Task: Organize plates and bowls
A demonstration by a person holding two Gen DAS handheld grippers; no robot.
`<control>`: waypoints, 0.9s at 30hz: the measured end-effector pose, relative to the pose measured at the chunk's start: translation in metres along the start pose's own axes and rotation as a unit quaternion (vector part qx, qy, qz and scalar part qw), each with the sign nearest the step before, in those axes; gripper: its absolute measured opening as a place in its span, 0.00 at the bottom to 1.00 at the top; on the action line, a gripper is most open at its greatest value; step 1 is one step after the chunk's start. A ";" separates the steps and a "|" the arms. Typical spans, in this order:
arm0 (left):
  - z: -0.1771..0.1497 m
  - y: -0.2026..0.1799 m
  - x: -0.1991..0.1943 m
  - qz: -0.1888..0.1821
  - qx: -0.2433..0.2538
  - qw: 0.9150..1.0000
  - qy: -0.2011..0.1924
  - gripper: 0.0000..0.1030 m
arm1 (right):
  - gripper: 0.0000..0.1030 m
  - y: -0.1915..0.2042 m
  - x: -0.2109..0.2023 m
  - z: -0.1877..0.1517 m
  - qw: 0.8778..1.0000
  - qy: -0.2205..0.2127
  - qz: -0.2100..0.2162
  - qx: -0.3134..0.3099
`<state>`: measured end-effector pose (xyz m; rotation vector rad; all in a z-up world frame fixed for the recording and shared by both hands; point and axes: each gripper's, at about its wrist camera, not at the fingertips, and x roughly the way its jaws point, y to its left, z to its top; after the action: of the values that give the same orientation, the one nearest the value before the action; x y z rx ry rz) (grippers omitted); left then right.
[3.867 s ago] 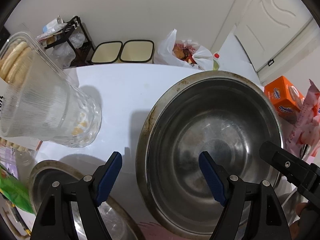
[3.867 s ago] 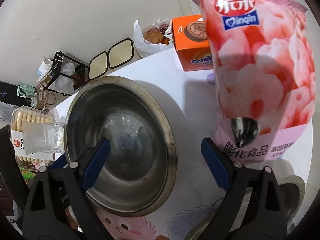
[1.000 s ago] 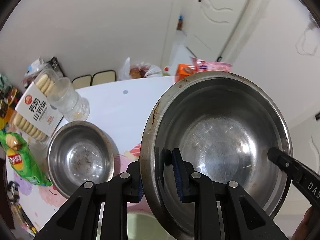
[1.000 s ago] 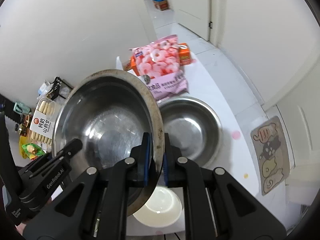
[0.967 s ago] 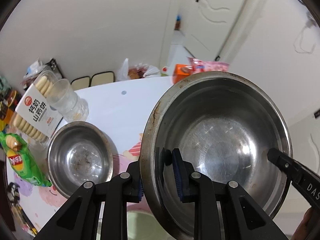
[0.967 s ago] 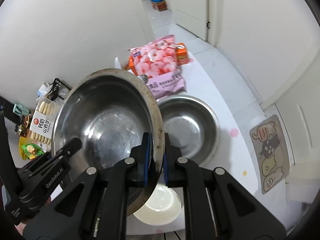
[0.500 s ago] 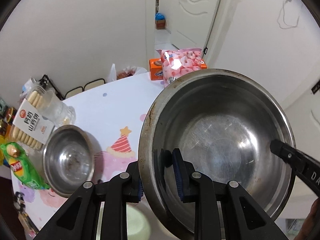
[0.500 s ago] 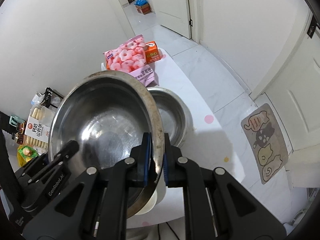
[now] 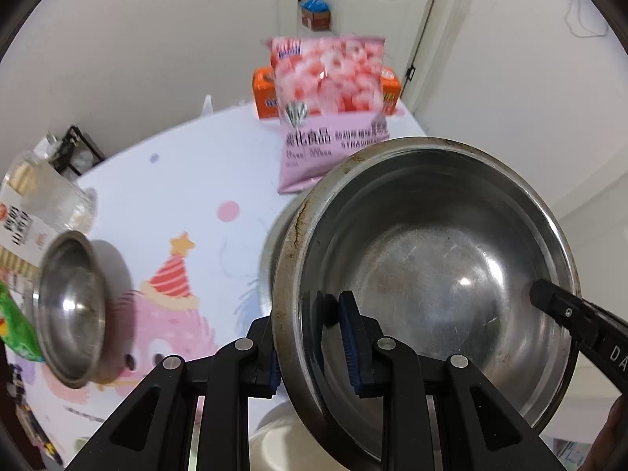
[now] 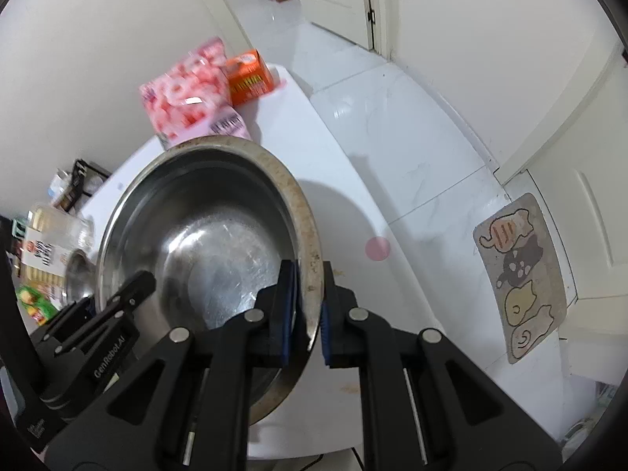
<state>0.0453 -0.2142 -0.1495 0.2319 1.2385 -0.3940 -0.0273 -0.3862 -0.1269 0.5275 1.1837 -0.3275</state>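
**Large steel bowl held aloft by both grippers above the table**

One large steel bowl (image 9: 428, 274) was recorded, round, deep, with a scuffed reflective interior and brown staining along its rolled rim. It was empty. It was held clear of the table (image 9: 165, 184), tilted, gripped at two opposite points of its rim. The left gripper (image 9: 314, 349) was clamped narrowly on the rim, one blue pad inside the wall and one outside. The right gripper (image 10: 308, 314) was clamped likewise on the opposite rim, pads pressed to either face of the wall.

Three steel bowls were counted in all. A second steel bowl (image 9: 271, 251) stood on the table directly behind and partly under the large bowl; only a slice of its wall showed, contents not determinable. A small steel bowl (image 9: 72, 306), shiny and empty, sat on the table well left of the large bowl. One white dish (image 9: 274, 441), smooth and pale, lay below the large bowl's near edge.

Beyond the large bowl stood one pink snack bag (image 9: 329, 106), glossy film printed with red rings, and just behind it one orange carton (image 9: 267, 92). Far left of the large bowl were one ribbed clear glass (image 9: 66, 200), one tray of biscuits (image 9: 15, 204) and one green packet (image 9: 15, 329). The table cover was white with cartoon print, including a party hat (image 9: 172, 271). One cat-patterned floor mat (image 10: 518, 274) lay right of the large bowl.
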 end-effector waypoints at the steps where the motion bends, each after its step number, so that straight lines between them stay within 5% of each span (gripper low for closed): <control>1: 0.001 0.000 0.007 0.001 -0.005 1.000 0.003 0.24 | 0.13 -0.002 0.005 0.001 1.000 0.002 0.001 -0.003; 20: 0.009 0.020 0.036 0.047 -0.035 0.998 0.017 0.27 | 0.15 0.006 0.056 0.021 0.998 0.045 0.033 -0.033; 24: 0.006 0.026 0.037 0.049 -0.039 0.998 0.024 0.34 | 0.28 0.010 0.055 0.020 0.998 0.048 0.033 -0.035; 27: 0.006 0.028 0.034 0.046 -0.039 0.998 0.023 0.36 | 0.29 0.013 0.056 0.016 0.997 0.055 0.025 -0.037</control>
<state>0.0715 -0.1964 -0.1807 0.2325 1.2810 -0.2610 0.0113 -0.3829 -0.1717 0.5157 1.2826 -0.2128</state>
